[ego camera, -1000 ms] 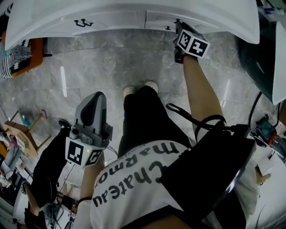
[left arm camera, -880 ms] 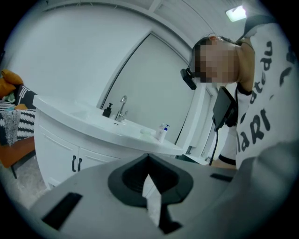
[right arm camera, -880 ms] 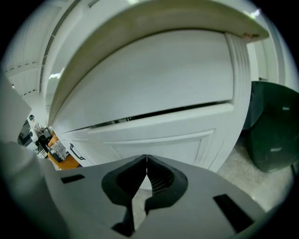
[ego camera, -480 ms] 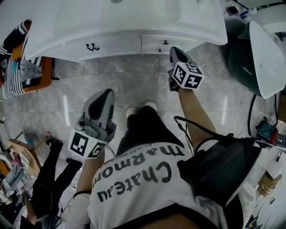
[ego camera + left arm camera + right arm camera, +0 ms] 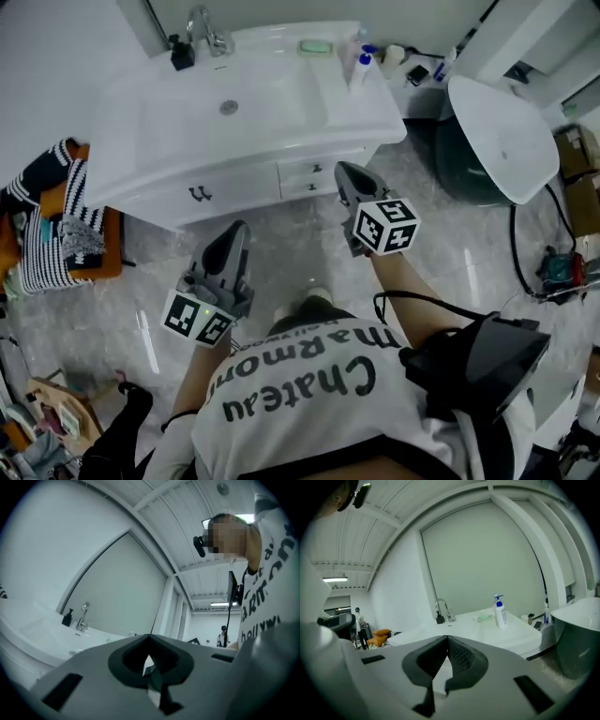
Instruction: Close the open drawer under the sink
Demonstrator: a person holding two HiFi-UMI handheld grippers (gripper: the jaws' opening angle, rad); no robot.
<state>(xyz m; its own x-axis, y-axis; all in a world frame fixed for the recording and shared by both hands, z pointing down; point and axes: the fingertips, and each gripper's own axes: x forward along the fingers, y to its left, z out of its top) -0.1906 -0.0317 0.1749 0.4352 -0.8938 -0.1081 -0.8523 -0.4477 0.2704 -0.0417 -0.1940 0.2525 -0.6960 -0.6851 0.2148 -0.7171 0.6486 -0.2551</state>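
Right gripper (image 5: 447,637): jaws are clenched tip to tip, with nothing gripped between them.
Left gripper (image 5: 149,635): jaws are likewise pressed together at the tips and nothing is held.
Right gripper's place: held in the air before the right end of the vanity cabinet (image 5: 234,192), clear of its front.
Left gripper's place: held over the marble floor (image 5: 281,253), apart from the cabinet.
Drawer (image 5: 314,175): set at the cabinet's right end under the sink (image 5: 225,108); its front is seen flush with the cabinet face.
Countertop (image 5: 356,108): a faucet (image 5: 208,28) is mounted at the back edge and a pump bottle (image 5: 361,67) is stood near the back right corner.
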